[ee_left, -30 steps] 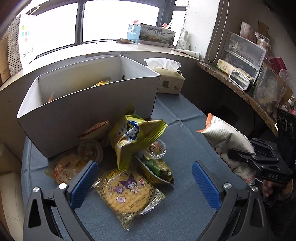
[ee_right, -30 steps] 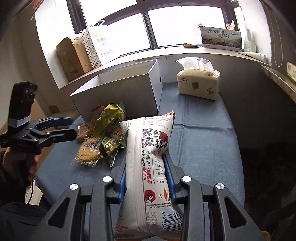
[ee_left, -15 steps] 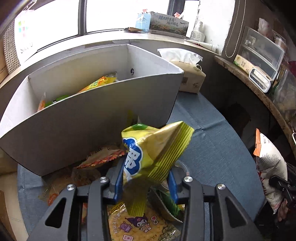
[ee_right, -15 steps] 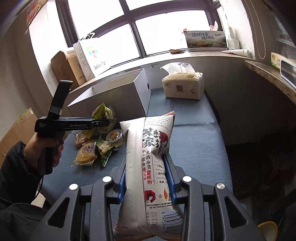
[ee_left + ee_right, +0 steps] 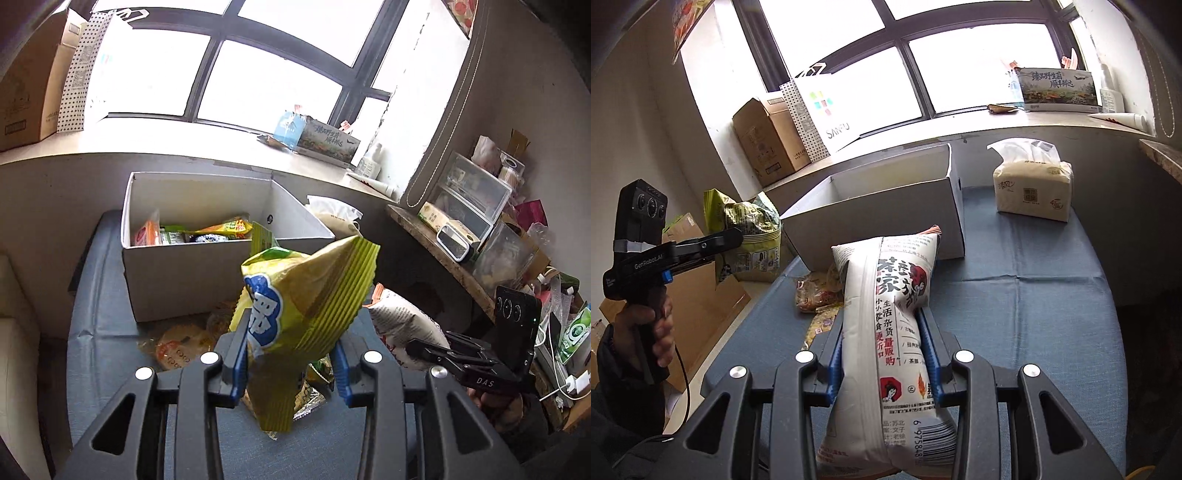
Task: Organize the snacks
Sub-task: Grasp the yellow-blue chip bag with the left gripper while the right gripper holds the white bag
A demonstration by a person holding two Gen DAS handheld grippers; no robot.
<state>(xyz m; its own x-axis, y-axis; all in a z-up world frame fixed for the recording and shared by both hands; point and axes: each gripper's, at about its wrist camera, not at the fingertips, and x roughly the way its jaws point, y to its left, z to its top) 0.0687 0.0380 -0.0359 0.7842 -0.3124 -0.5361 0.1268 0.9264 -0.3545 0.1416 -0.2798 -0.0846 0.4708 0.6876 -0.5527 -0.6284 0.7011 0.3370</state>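
Two grippers each hold a snack: the left gripper (image 5: pixel 290 363) has its jaws clamped on a yellow bag (image 5: pixel 303 314), raised before the white box (image 5: pixel 177 273); the right gripper (image 5: pixel 884 363) pinches a white bag (image 5: pixel 886 332) above the blue worktop (image 5: pixel 1034 295). Several packets, perhaps biscuits (image 5: pixel 816 295), lie beside the box. Tissues (image 5: pixel 1032 188) sit under the window.

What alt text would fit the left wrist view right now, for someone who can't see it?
The left gripper is shut on a yellow chip bag, held above a blue table in front of an open white box that already holds snacks. At right, the right gripper holds a white bag; more snacks lie below.
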